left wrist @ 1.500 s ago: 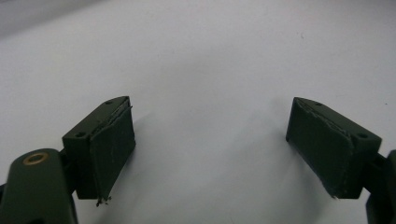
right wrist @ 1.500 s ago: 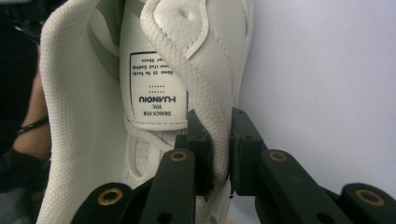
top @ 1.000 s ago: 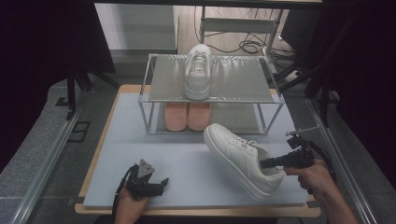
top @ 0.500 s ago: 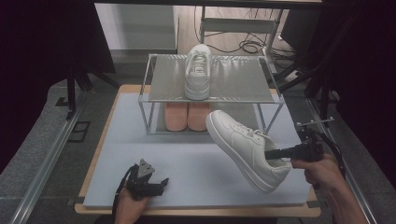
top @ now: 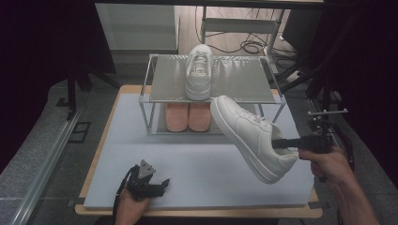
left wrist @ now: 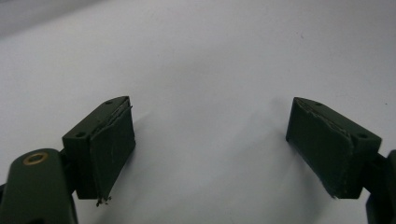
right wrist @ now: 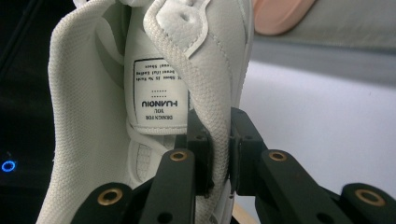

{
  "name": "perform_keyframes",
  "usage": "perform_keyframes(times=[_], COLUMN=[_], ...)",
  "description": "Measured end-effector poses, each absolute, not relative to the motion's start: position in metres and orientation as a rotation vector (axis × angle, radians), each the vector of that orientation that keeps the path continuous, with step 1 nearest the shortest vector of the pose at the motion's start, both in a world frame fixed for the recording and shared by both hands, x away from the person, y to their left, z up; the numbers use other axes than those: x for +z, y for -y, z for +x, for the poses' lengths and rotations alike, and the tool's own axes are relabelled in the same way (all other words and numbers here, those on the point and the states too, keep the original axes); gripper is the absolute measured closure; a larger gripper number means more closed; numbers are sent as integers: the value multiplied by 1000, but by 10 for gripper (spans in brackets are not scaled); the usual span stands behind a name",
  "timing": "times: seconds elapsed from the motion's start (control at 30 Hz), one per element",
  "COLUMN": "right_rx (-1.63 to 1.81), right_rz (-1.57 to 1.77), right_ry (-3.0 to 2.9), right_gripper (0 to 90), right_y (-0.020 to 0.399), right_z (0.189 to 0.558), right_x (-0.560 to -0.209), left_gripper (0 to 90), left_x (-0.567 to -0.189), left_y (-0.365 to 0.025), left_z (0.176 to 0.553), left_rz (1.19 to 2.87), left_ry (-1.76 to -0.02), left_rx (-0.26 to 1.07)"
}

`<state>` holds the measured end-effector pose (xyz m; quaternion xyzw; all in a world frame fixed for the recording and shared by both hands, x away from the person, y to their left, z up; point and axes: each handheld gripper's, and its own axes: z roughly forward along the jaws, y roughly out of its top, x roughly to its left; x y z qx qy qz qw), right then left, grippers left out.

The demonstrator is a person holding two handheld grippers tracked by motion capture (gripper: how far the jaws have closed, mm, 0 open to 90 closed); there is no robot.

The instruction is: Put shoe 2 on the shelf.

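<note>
High view looks down and toward 12 o'clock over bench point(top: 197, 173). Left tool view sits close above the bench mat. Right tool view close on shoe point(right wrist: 154, 70), shared with high view.

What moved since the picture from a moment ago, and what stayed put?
The right tongs, clamped on the heel collar of the white sneaker, lifted it higher and carried it toward the metal rack. The left tongs stayed open, resting on the mat. The other white sneaker on the rack's top and the pink shoes underneath did not move.

Sneaker point(right wrist: 154, 70) tongue label: "HUANQIU", "DESIGN FOR YOU" (upside down).
</note>
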<state>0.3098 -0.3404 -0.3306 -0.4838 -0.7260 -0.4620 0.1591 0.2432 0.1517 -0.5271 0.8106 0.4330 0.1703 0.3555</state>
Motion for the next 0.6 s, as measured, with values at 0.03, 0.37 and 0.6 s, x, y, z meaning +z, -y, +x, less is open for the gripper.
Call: perform_keyframes(times=[0.03,0.37,0.6], right_rx=[-1327,-1398,-1452], right_rz=[-1384,-1444,-1506], right_ry=[2077,2044,1992], right_gripper=[807,807,807], right_y=[341,343,341], right_z=[311,327,344], right_x=[-328,-308,-305], left_gripper=[152,152,152], left_x=[-527,-527,-527], left_y=[-152,-152,-152], left_z=[243,243,243], left_rz=[2096,2092,2096], left_ry=[-1116,-1116,-1115], left_rx=[440,438,441])
